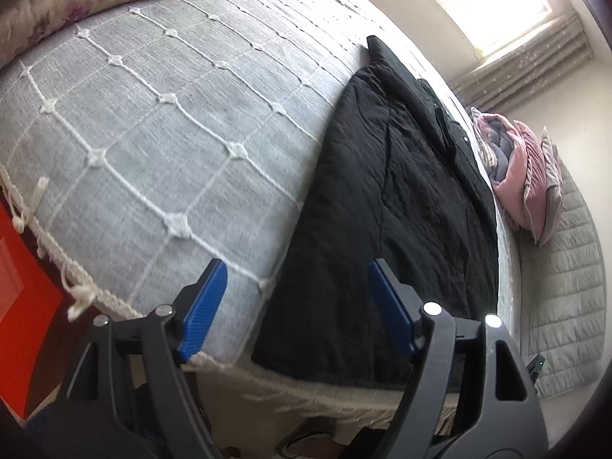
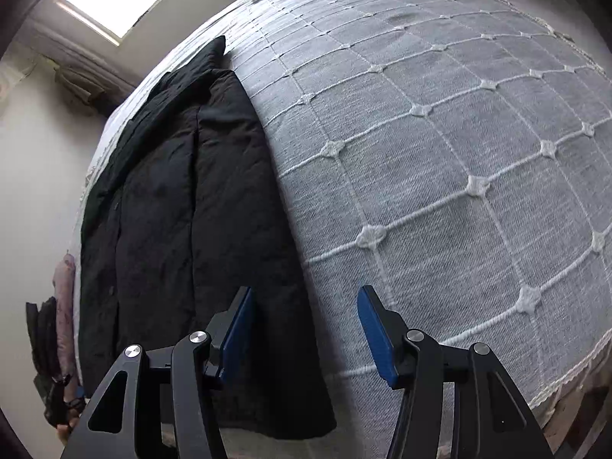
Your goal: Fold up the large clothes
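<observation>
Left wrist view: we see the left gripper [image 1: 296,306] with jaws spread wide and nothing between them, above the near edge of the bed [image 1: 160,122]. The black coat [image 1: 401,176] lies flat along the right side of the grey bedspread, pink pillows [image 1: 524,176] beyond it.

Right wrist view: the right gripper [image 2: 304,329] has jaws apart and empty, above the black coat's [image 2: 183,199] near right edge.

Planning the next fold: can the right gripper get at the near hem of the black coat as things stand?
Probably yes. The right gripper is open and empty above the coat, whose near hem lies flat on the bedspread with nothing over it.
</observation>
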Tool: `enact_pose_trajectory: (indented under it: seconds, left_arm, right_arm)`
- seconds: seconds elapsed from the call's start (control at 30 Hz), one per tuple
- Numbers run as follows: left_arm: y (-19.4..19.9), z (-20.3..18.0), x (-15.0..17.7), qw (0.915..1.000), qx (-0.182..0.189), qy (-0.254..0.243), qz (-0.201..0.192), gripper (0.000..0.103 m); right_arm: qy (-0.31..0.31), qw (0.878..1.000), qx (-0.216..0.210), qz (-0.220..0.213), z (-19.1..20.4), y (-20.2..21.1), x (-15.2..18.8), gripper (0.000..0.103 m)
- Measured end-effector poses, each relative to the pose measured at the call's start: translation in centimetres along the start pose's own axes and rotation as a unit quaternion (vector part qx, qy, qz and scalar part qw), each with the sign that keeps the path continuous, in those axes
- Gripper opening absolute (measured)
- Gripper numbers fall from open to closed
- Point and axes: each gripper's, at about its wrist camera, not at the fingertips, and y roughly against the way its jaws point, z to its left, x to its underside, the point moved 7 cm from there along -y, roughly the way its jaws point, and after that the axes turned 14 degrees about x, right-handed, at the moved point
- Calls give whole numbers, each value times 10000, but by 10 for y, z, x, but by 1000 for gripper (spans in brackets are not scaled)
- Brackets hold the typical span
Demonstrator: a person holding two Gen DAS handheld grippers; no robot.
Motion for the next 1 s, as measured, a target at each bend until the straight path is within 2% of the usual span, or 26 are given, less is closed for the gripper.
enact_pose_trajectory:
  seconds: [0.1,0.17,0.23,0.4,0.53,0.7,0.8,0.97,1.0]
  left_arm:
    - [-3,-10,12,9998,24,-189,1,75]
    - [-10,-14,16,9991,-114,-409,93,71]
    - [-16,-11,18,9986,-237,-427,214,57]
    - [-20,-8,20,9977,-376,-538,195,53]
    - [-25,-6,23,9968,-456,-614,240,53]
    - [-27,-10,24,9960,-548,-676,221,53]
    - [-29,-18,27,9958,-462,-765,211,40]
    - [-34,-15,26,9966,-403,-660,286,39]
    - [-34,-14,25,9970,-382,-610,281,35]
  right_arm:
    - [282,9992,-262,52,9,4,15,54]
    - [430,9983,-370,120,15,4,22,41]
    - [400,9982,-426,122,16,6,26,38]
    - [27,9959,-884,173,8,13,29,37]
    - [28,9974,-658,292,4,9,36,39]
    - [69,9971,-642,399,-1,7,41,39]
    - [121,9973,-629,348,2,9,45,39]
    - [183,9977,-560,347,9,6,45,39]
    - [200,9977,-558,335,9,6,45,39]
